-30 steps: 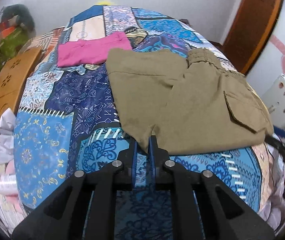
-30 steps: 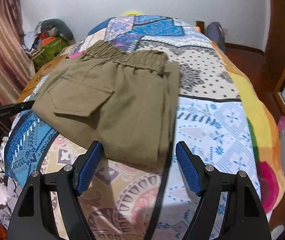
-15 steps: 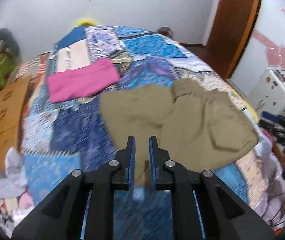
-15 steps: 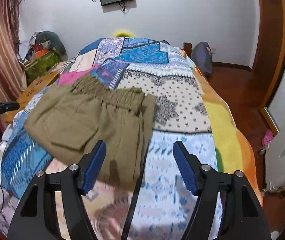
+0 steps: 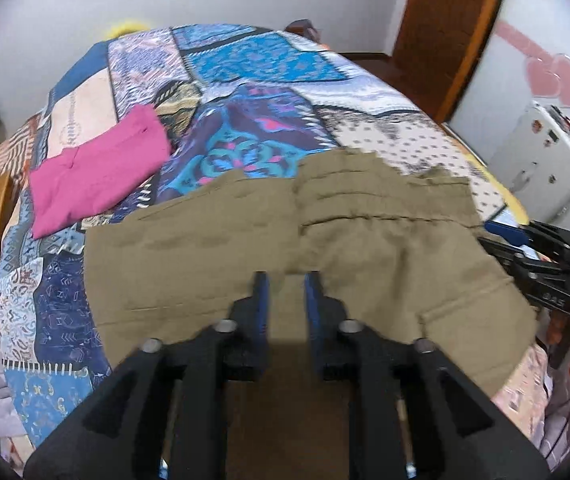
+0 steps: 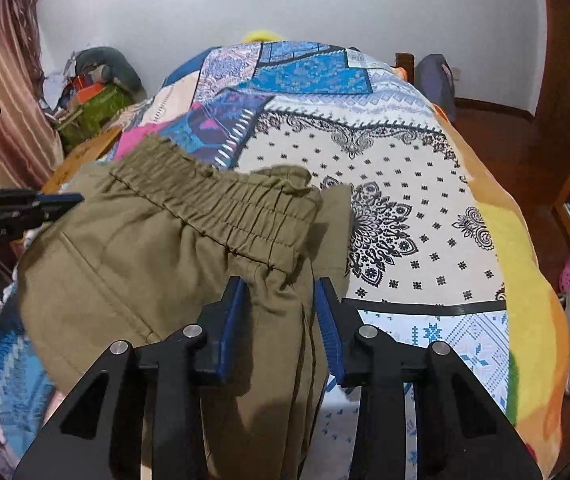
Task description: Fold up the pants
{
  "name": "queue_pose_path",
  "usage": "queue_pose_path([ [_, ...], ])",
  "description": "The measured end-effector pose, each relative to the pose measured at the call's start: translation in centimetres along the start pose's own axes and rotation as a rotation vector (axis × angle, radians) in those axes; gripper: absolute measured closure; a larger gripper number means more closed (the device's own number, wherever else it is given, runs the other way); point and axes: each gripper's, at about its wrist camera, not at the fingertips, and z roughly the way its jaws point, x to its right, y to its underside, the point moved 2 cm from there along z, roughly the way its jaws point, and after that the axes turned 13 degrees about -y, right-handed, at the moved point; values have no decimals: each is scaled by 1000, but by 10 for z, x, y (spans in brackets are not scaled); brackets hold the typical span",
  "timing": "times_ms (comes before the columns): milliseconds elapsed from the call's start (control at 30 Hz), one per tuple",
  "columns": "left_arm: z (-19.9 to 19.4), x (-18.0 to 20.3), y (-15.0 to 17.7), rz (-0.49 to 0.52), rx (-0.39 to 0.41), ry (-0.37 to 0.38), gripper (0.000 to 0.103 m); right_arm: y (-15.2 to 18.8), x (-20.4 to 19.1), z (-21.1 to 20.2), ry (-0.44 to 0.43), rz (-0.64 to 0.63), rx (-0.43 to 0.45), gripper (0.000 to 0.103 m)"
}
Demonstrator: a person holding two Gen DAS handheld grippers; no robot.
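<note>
Both claws now sit over the olive pants (image 6: 157, 264) on the bed (image 6: 413, 208): left claw (image 5: 287, 280) just eased apart, gripping nothing; right claw (image 6: 281, 292) has narrowed, fabric between, pads not pressing. Pink garment (image 5: 97, 168) beyond, unmoved.

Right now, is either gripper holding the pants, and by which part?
Left gripper: open, holding nothing. Right gripper: its closing fingers straddle the khaki pants just below the elastic waistband; whether they pinch cannot be told.

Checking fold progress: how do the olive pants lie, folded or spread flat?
Folded. The olive pants lie doubled on the patchwork bedspread, elastic waistband bunched on top, layered edges on the right side.
</note>
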Motion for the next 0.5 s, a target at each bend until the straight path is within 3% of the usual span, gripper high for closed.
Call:
queue_pose_path([
  [167, -5, -4, 2, -6, 3, -7, 77, -4, 3, -1, 9, 5, -17, 70],
  [367, -40, -29, 11, -45, 44, -32, 76, -6, -7, -26, 41, -33, -15, 64],
  [467, -57, -49, 18, -94, 59, -52, 57, -7, -8, -42, 41, -21, 1, 50],
  [500, -63, -56, 22, -112, 70, -62, 47, -8, -9, -48, 39, -16, 8, 50],
])
